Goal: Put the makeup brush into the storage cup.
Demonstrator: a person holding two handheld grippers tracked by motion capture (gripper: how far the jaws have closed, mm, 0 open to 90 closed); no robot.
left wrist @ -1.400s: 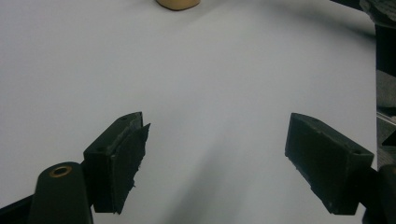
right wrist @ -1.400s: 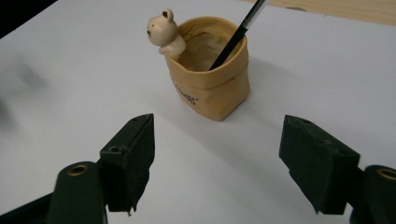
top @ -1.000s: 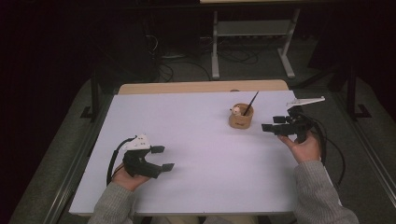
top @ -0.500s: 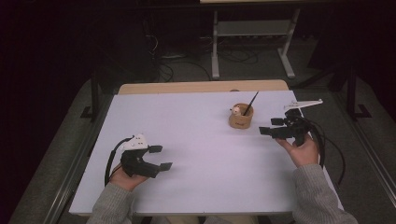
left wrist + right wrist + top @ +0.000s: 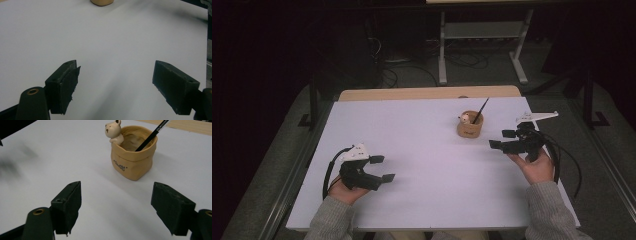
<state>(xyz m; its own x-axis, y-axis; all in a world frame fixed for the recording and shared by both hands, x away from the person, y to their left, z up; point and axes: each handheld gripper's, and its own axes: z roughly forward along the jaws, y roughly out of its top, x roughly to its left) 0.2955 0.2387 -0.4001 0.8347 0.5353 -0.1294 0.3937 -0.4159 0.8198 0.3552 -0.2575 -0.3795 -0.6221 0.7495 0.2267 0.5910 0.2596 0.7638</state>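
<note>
Tan holder: a small tan pen holder (image 5: 133,155) shaped like a crumpled paper bag, upright on the white tabletop (image 5: 422,150), just ahead of the right hand-held gripper (image 5: 502,139) and slightly to the right of its line of sight.
Bear: 1 pale bear figurine (image 5: 113,132) clings to the holder's rim on the side that shows left in the right gripper view, head above the edge.
Pen: 1 black pen (image 5: 152,134) stands inside the holder, leaning out over the far rim, away from that gripper.
Lettering: small dark print on the holder's front, too fine to read.
Right hand-held gripper: released, its 2 jaws spread wide with nothing between them; it hangs low over the tabletop, near the holder but apart from it.
Left hand-held gripper (image 5: 383,168): also released, 2 jaws wide apart over bare white surface; the holder (image 5: 101,2) sits well ahead of it, at the top edge of the left gripper view.
Done so far: judging by how things lie, nothing has been picked up; the pen is in the holder, and the holder is not touched.
Left to do: probably the whole of the handling, beginning with the right hand-held gripper closing the short gap to the holder or to the pen.
Handling guess: the holder looks rigid despite its crumpled form, and wide for the jaws; the thin pen would be the easier grasp.
</note>
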